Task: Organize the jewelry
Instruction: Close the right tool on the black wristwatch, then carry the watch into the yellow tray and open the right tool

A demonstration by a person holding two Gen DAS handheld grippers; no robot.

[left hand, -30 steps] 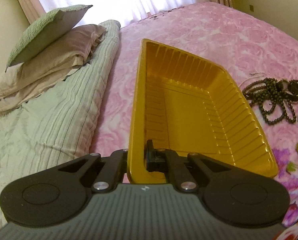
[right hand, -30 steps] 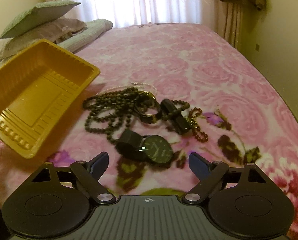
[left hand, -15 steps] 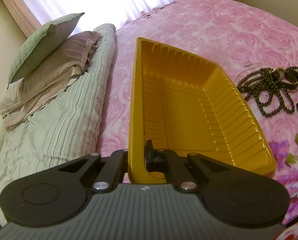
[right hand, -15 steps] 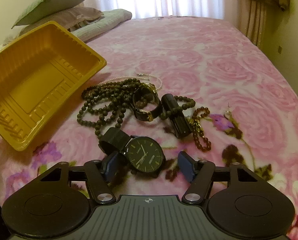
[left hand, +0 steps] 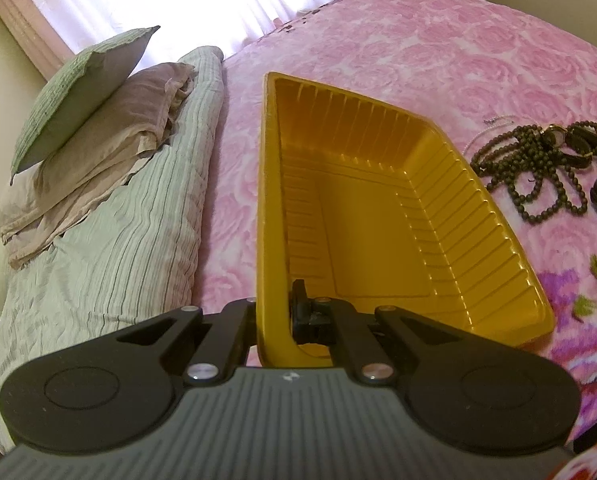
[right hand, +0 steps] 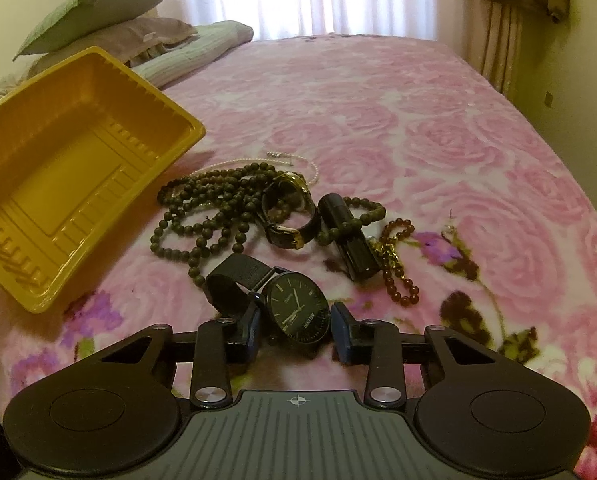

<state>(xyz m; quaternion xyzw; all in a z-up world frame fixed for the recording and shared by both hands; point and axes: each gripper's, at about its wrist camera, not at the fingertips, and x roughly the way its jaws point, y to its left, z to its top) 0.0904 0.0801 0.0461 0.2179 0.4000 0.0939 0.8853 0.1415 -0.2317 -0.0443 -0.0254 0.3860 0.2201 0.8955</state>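
One bed [right hand: 418,120] carries everything; its cover is a plush pink fabric with a rose pattern. Striped, quilted bedding [left hand: 98,248] and two stacked pillows [left hand: 94,96] lie along its far left side.

The yellow tray [left hand: 450,200] is a rectangular moulded plastic shell with ribbed walls and a flat floor. It is tilted, lifted at the near corner. The left tool [left hand: 274,320] is clamped on the tray's rim at that corner, one finger inside, one outside.

The jewelry lies in a loose cluster just right of the tray: a long strand of dark round beads [right hand: 210,216], a gold-cased strap watch [right hand: 290,208], a glossy black cylinder [right hand: 350,240] and a short red-brown bead strand [right hand: 398,276].

The black mesh-band watch [right hand: 294,312] lies nearest. The right tool [right hand: 296,332] has just been closing; its fingers [right hand: 246,332] bracket the round dial, apparently not yet pressing.
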